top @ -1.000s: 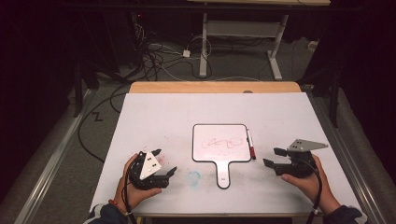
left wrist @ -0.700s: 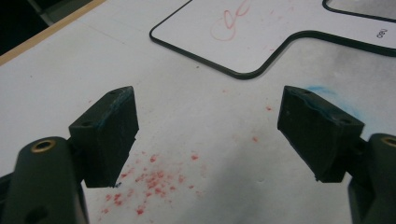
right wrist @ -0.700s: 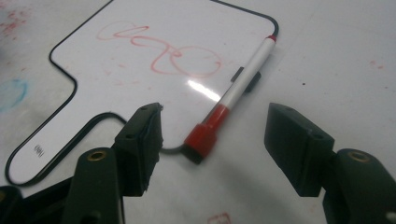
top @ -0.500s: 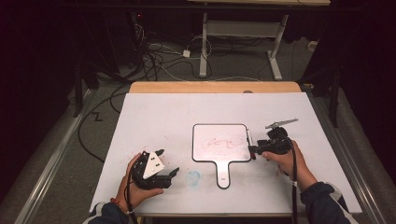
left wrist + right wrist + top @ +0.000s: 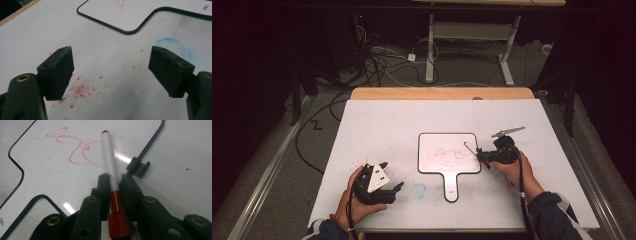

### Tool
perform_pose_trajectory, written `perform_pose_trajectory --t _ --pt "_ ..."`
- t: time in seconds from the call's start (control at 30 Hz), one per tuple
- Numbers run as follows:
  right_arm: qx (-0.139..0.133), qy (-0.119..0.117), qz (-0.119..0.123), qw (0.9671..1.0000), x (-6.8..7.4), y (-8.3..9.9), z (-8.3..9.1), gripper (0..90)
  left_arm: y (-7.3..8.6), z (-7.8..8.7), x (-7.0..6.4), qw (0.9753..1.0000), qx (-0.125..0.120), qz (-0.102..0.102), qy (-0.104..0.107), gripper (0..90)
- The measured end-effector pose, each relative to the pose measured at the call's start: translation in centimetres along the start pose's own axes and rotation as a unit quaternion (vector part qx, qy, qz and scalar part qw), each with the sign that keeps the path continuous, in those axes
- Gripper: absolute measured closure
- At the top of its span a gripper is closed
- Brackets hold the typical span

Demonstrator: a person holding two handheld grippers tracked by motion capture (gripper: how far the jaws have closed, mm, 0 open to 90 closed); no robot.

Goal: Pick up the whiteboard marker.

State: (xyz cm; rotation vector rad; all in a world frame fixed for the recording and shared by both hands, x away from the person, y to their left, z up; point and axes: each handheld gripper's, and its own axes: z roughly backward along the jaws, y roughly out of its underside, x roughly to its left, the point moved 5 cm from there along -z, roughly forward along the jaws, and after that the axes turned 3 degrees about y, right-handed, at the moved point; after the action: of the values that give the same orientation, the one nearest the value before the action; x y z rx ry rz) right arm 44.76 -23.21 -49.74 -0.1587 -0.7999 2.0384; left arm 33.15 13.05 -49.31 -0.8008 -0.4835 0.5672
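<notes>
A red marker [image 5: 111,182] is clamped between the fingers of the right gripper [image 5: 482,156], its tip held over the whiteboard [image 5: 432,142]. The left gripper [image 5: 393,176] is rested on the bench [image 5: 382,120], fingers spread apart.

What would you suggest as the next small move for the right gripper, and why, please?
Probably lift the marker clear of the whiteboard so its cap can come off. The right gripper is shut on the barrel, the red cap sits at the near end behind the jaws, and the left gripper waits open nearby, so it could pull the cap.
</notes>
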Motion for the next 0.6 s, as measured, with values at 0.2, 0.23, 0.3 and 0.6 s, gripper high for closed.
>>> perform_pose_trajectory --t 0.2,0.23,0.3,0.6 --pt "-0.003 0.007 0.017 0.9998 0.2 0.0 0.0 82.1 0.0 -0.1 -0.4 0.9998 0.002 0.017 0.014 19.3" --pt "-0.009 0.009 0.023 0.9997 0.3 -0.1 0.2 82.1 -0.3 -0.3 -0.4 0.9995 -0.001 0.024 0.020 19.3" --pt "-0.020 0.015 0.034 0.9991 0.6 -0.3 0.6 82.1 -0.9 -0.4 -0.4 0.9991 -0.010 0.031 0.028 19.4" --pt "-0.090 -0.012 0.095 0.9913 3.9 -0.7 3.4 82.1 -4.6 -1.8 -0.9 0.9917 -0.053 0.079 0.087 22.8"
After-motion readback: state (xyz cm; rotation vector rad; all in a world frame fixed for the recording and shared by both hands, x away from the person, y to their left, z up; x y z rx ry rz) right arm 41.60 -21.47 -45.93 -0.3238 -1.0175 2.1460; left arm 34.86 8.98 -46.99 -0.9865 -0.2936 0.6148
